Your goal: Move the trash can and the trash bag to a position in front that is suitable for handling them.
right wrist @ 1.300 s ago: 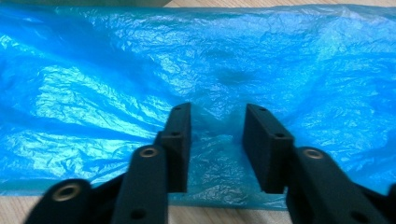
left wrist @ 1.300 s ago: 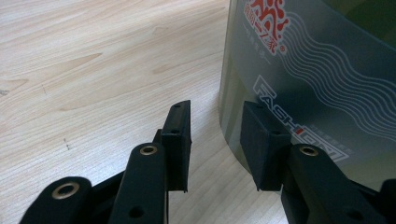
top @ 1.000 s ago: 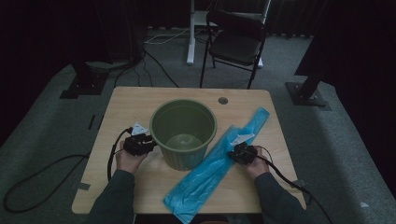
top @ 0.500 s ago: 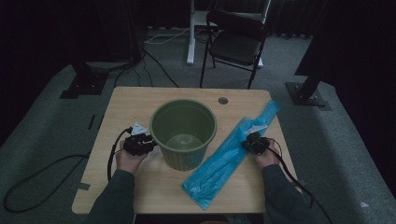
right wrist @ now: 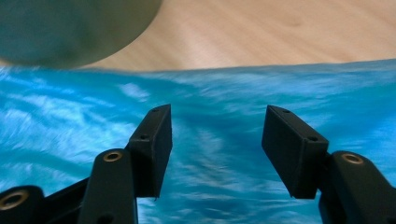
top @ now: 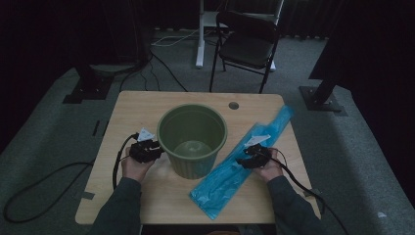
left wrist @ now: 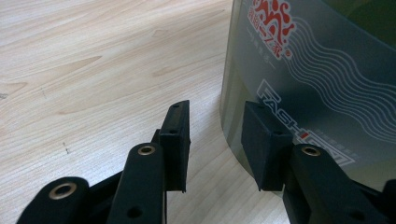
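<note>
Since the earlier frame you pulled the blue bag back toward you w/ the right gripper, its far end now at the table edge. Right jaws were wide apart over the bag, gripping nothing. Left gripper sat beside the green bin, jaws narrowly open, one pad against the bin wall.

Dark grey-green sleeves covering forearms; black tongs showing brass-ringed screw holes; black cables trailing.
</note>
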